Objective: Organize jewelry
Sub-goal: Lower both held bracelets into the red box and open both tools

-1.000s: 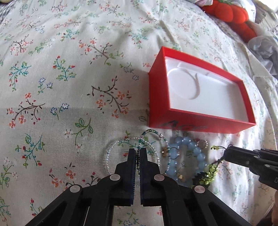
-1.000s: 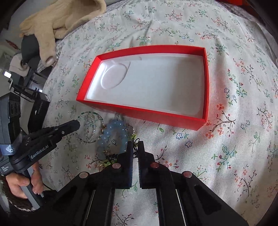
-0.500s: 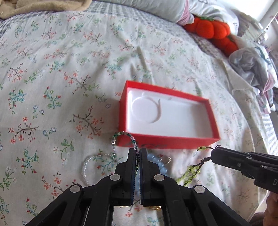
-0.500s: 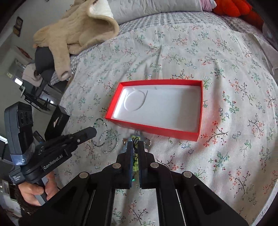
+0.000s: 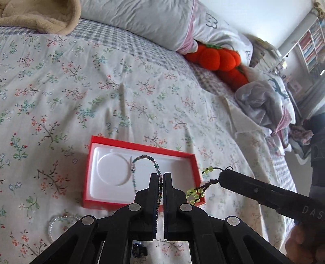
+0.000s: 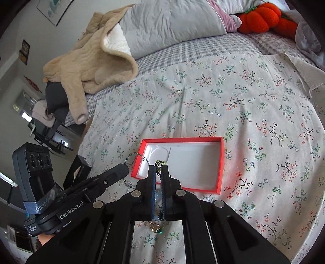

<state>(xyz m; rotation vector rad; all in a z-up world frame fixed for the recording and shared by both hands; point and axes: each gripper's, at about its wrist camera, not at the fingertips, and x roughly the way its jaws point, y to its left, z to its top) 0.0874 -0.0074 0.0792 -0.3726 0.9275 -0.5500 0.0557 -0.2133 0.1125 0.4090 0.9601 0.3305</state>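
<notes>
No jewelry is yet seated in the red box point(image 5: 194, 162): a seed-bead bracelet point(image 5: 145, 158) is held clamped in the left tongs point(image 5: 160, 178), a green-bead bracelet point(image 5: 196, 194) in the right tongs point(image 6: 159, 170), and a clear bracelet point(image 5: 59, 221) is left on the bed point(image 5: 142, 101)

Above the red box point(image 6: 220, 162) we have open air, its white tray point(image 6: 195, 162) bare on the right half; the left gripper point(image 5: 160, 176) and its seed-bead strand point(image 5: 146, 160) hang over the left half; the right gripper point(image 5: 222, 178) crowds the box's right end; beyond it the floral sheet point(image 6: 223, 97) runs flat to the pillow point(image 6: 172, 26) and plush pumpkins point(image 6: 259, 18).
</notes>
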